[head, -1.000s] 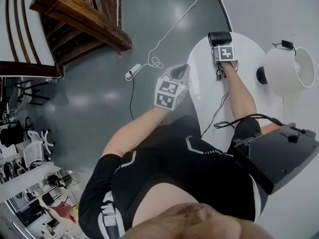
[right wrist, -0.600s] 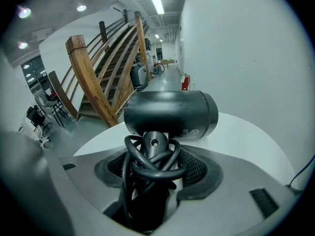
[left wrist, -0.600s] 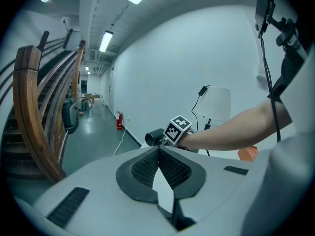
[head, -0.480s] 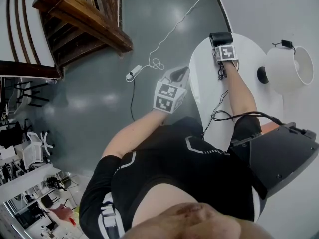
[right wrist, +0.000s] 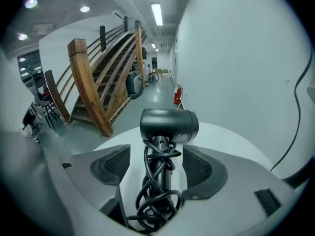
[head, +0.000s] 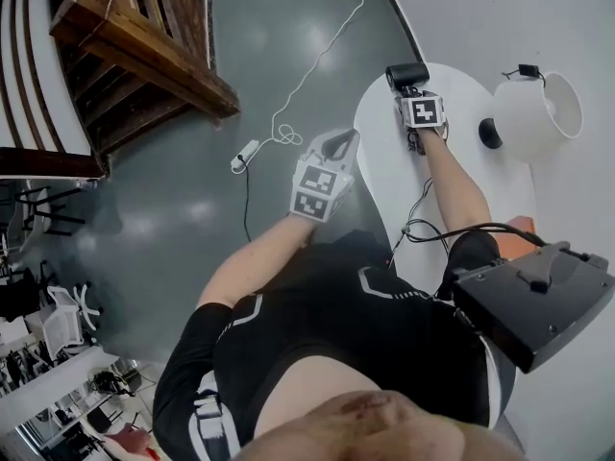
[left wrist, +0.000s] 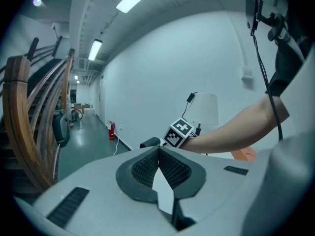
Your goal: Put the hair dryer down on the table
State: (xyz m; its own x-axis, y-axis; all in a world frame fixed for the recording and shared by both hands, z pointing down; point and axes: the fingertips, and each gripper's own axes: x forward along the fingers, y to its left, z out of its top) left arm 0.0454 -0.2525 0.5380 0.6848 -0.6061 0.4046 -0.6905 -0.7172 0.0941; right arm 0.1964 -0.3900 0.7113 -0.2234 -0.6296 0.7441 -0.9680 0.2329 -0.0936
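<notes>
The black hair dryer (head: 407, 74) lies on the white round table (head: 380, 152) near its far edge, its cord wound round the handle (right wrist: 158, 181). My right gripper (head: 413, 92) is right behind it. In the right gripper view the handle lies between the jaws of the right gripper (right wrist: 156, 151). The jaws are opening, and the ribbed pads (right wrist: 115, 162) stand off the handle on both sides. My left gripper (head: 346, 140) hangs over the floor left of the table. In the left gripper view the left gripper (left wrist: 158, 152) is shut with nothing in it.
A white lamp shade (head: 533, 113) and its dark base (head: 490, 133) stand on the table to the right of the dryer. A black box (head: 533, 301) sits near my right elbow. Wooden stairs (head: 144, 56) rise at far left. A white cable and power strip (head: 240, 154) lie on the floor.
The head view has shifted slightly. The right gripper and dryer stay at the table's far end, and the left gripper still hangs beside the table.
</notes>
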